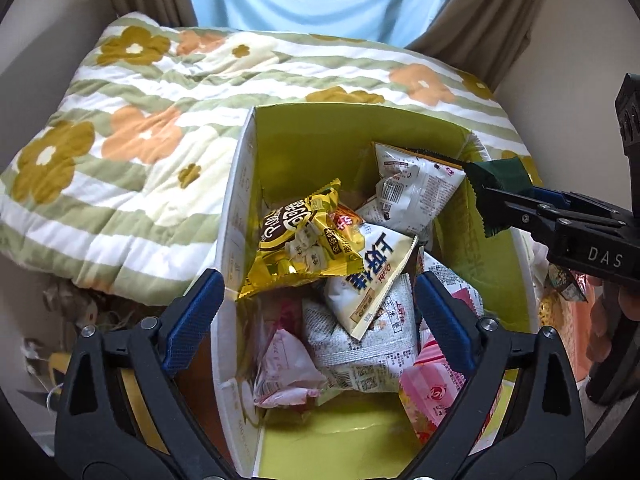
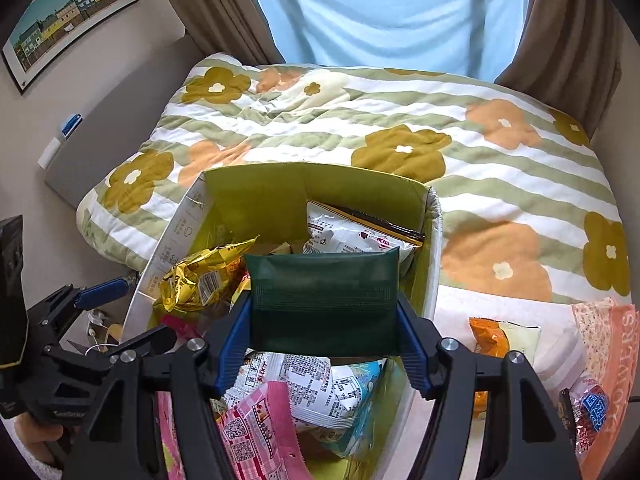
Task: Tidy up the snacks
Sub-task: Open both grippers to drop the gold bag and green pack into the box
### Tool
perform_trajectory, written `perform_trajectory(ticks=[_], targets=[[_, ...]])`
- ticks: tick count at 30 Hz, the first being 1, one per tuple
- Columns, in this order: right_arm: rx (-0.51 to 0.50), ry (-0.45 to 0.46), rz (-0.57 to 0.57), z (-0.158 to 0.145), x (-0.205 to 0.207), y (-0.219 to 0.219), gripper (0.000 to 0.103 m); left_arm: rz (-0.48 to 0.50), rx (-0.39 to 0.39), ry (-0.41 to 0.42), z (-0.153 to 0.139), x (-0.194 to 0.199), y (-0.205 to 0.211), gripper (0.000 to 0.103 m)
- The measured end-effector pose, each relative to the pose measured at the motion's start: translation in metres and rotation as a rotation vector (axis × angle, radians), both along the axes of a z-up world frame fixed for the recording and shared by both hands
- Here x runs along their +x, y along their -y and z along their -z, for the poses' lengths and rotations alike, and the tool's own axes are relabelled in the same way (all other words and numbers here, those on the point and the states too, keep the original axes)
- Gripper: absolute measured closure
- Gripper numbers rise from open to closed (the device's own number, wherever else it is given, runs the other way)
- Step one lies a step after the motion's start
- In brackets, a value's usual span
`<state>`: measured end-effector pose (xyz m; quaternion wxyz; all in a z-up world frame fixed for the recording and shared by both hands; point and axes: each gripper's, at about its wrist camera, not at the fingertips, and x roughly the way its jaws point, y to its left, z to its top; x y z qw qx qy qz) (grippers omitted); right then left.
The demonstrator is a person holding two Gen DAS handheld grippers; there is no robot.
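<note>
Right now the right gripper [image 2: 324, 344] clamps a dark green packet [image 2: 322, 300] above the box [image 2: 256, 192]; the left gripper [image 1: 316, 316] gapes empty.

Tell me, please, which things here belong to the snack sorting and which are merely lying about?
Job in hand:
- dark green packet, held in the right tongs
- box of snacks
- gold bag inside
- loose orange packet outside

Lying about:
- floral quilt
- framed picture
- curtains

— Where does the right gripper [image 2: 324, 344] sit?
— Low in the centre of its own view, blue pads clamped on a dark green packet [image 2: 322, 300].
— And the left gripper [image 1: 318, 320]?
— Bottom centre of its frame, jaws spread wide, nothing between the fingers.
</note>
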<state>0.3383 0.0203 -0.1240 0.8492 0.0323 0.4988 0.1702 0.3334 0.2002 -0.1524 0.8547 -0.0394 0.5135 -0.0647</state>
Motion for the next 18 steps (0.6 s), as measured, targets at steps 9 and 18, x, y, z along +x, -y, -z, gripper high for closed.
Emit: perform_trajectory(ticks=[9, 18], targets=[[0.057, 0.056, 0.011, -0.004, -0.008, 0.000, 0.004, -0.046, -0.002, -0.019, -0.002, -0.013, -0.006, 0.008], [0.062, 0.055, 0.015, -0.008, -0.030, 0.006, 0.003, -0.054, -0.001, 0.008, -0.017, -0.027, -0.004, 0.008]])
